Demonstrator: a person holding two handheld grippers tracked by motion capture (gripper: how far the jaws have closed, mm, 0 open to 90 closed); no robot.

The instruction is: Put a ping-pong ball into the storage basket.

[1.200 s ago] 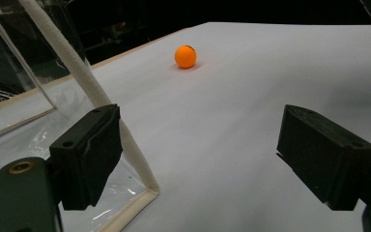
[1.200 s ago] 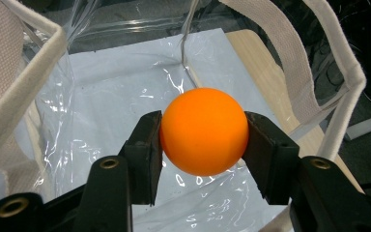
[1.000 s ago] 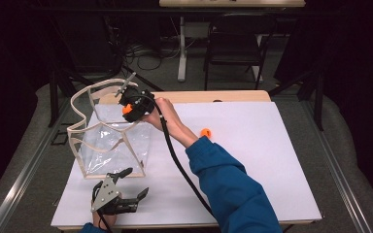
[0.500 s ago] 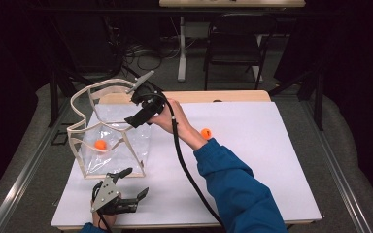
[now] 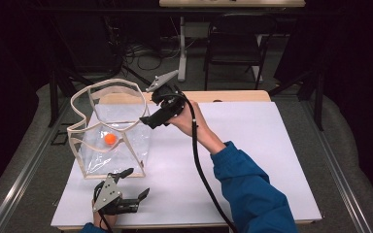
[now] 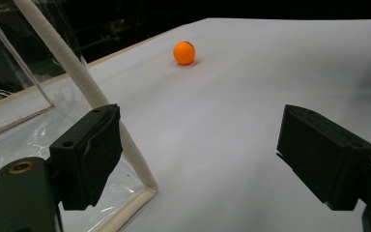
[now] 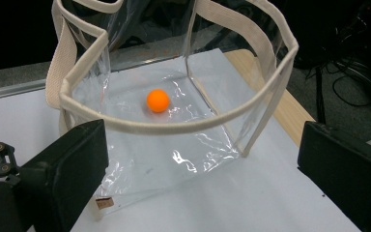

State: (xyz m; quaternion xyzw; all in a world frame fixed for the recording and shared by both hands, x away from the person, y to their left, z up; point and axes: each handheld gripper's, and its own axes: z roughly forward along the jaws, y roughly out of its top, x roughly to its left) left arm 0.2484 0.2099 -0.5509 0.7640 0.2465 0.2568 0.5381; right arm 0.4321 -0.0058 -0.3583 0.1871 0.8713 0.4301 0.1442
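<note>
A clear bag with cream trim and handles stands open on the left of the white table. One orange ball lies on the bag's floor, also seen at the ball through the open top. My right gripper hovers beside the bag's right rim. Its jaws have just been opening and stand wide, with nothing between them. My left gripper rests open by the bag's front corner. Beyond its jaws, a second orange ball sits on the table.
The right gripper's black cable trails down along the blue sleeve. A wooden strip edges the table's far side. A chair and a desk leg stand on the floor behind.
The right gripper held an orange ball over the bag, then opened. The ball now lies in the bag. The right hand has drawn away to the right. The left gripper has not moved.
</note>
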